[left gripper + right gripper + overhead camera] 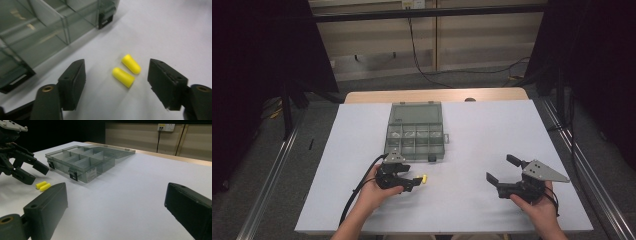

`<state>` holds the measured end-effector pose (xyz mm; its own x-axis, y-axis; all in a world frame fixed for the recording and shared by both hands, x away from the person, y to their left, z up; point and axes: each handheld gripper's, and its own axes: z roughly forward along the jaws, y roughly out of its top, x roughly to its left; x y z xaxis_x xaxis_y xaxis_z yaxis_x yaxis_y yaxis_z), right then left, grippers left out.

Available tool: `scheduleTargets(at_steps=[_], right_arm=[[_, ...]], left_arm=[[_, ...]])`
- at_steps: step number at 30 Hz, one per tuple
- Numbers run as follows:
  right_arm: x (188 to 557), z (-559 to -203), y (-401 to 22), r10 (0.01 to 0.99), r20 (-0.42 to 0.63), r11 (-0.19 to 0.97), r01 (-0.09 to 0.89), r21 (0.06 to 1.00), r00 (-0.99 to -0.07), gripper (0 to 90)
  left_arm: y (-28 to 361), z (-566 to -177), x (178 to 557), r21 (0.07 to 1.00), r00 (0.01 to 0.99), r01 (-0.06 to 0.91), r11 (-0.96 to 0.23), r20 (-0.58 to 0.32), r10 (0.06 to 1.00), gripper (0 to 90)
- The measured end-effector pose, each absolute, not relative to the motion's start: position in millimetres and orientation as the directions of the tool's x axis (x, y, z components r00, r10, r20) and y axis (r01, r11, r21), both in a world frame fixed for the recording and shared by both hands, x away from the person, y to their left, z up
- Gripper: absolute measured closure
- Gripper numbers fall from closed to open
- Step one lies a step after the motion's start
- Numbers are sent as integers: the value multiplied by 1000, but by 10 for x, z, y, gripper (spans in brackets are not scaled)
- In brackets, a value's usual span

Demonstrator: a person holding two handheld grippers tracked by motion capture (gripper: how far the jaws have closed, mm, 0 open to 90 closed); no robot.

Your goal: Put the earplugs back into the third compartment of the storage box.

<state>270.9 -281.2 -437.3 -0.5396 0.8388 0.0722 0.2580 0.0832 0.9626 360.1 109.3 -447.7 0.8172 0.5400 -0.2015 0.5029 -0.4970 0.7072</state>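
Observation:
Two yellow foam earplugs [424, 178] lie side by side on the white table [482, 135], just in front of a clear grey compartment box [416, 132] whose lid is folded back. In the left gripper view the earplugs [127, 71] sit between my left gripper's [117, 64] jaws, with a gap on each side and no pad touching them. My left gripper [416, 180] is open, held low over the table. My right gripper [501, 168] rests open at the front right with nothing between its jaws. From the right gripper view [116, 195], the earplugs [43, 186] lie below the left gripper [40, 175].
The box [82, 161] has several compartments, black latches and a white label on its front wall. The wooden table edge [437, 95] shows at the back. Cables run over the floor beyond, and dark curtains hang at both sides.

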Motion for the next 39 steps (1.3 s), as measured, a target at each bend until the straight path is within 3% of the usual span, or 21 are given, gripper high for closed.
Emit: scheduleTargets(at_steps=[6,23,39], right_arm=[[2712,-4373,-2812,838,72,83,256,963,-541,48],[2706,-4351,-2808,837,59,90,244,966,-544,53],[2704,-4341,-2808,837,53,95,240,966,-545,58]], left_arm=[[1075,-4498,3600,705,830,487,-515,-191,524,460],[1037,-4502,3573,693,816,511,-509,-204,542,635],[1032,-4510,3563,694,816,510,-509,-202,542,680]])
